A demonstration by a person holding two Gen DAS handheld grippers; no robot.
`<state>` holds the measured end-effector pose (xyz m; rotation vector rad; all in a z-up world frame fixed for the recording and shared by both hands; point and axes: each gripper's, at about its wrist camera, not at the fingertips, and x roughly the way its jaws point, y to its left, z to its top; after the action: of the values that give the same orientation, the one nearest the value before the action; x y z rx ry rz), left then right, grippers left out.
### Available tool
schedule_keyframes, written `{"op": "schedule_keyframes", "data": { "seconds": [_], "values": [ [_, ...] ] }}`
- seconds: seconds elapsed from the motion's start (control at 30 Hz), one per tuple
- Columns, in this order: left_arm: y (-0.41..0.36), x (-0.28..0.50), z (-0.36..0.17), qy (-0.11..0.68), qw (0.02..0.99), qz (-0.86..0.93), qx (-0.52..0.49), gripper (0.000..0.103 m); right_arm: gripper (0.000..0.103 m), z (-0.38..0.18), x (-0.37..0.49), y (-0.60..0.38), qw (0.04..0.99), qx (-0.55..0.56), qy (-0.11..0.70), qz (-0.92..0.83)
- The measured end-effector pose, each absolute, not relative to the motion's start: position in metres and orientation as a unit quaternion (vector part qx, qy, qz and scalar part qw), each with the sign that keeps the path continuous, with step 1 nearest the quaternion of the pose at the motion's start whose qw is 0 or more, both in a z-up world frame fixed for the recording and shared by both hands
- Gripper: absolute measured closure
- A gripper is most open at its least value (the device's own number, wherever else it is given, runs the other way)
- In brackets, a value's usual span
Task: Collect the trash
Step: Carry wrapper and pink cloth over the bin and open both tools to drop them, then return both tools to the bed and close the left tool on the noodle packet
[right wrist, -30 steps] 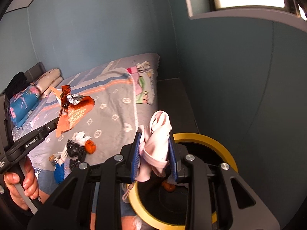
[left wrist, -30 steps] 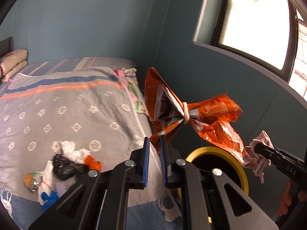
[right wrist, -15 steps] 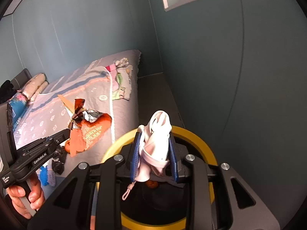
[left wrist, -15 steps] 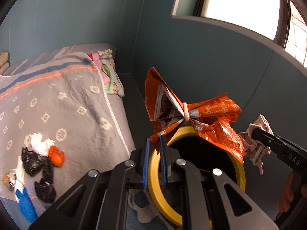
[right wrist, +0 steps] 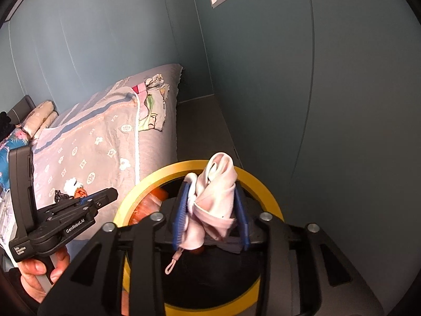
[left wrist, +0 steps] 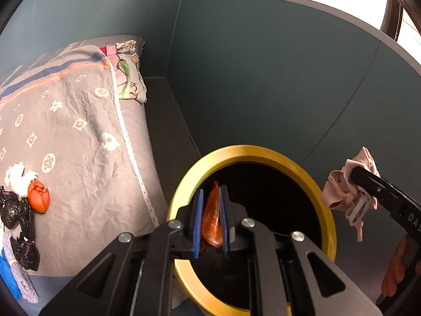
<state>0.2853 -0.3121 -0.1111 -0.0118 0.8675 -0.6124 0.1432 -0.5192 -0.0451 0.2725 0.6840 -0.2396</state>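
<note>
Fingers of left gripper part open over the bin, nothing gripped — orange wrapper shows between them, seemingly already down inside. Right gripper fingers clamped on pink cloth, just above the bin's far rim. Judgement: centre right fingers over the opening, tilt down, spread wide so the cloth and its dangling cord drop clear of the rim. More trash lies on the bed, left of the left fingers. Nothing blocks the drop; the two grippers sit close — avoid bumping.
</note>
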Motion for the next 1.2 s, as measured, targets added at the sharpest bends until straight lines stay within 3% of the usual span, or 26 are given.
{"op": "schedule_keyframes", "data": {
  "seconds": [0.07, 0.13, 0.23, 0.53, 0.83, 1.2],
  "values": [
    [-0.312, 0.283, -0.111, 0.414, 0.86, -0.299, -0.008, 0.083, 0.056, -0.047, 0.141, -0.521, 0.926, 0.137, 0.332, -0.119],
    [-0.31, 0.282, -0.109, 0.411, 0.86, -0.301, -0.014, 0.061, 0.051, -0.05, 0.141, -0.523, 0.924, 0.141, 0.333, -0.126],
    [-0.302, 0.279, -0.104, 0.403, 0.865, -0.3, -0.017, 0.052, 0.044, -0.052, 0.136, -0.526, 0.922, 0.146, 0.331, -0.133],
    [-0.259, 0.28, -0.08, 0.376, 0.884, -0.275, -0.025, 0.038, 0.042, -0.045, 0.136, -0.512, 0.925, 0.148, 0.323, -0.131],
    [-0.187, 0.275, -0.045, 0.331, 0.918, -0.217, -0.025, 0.017, 0.031, -0.025, 0.154, -0.457, 0.94, 0.122, 0.308, -0.084],
    [-0.081, 0.274, -0.026, 0.302, 0.945, -0.126, -0.021, 0.011, 0.027, -0.004, 0.179, -0.366, 0.951, 0.094, 0.296, 0.0]
  ]
}}
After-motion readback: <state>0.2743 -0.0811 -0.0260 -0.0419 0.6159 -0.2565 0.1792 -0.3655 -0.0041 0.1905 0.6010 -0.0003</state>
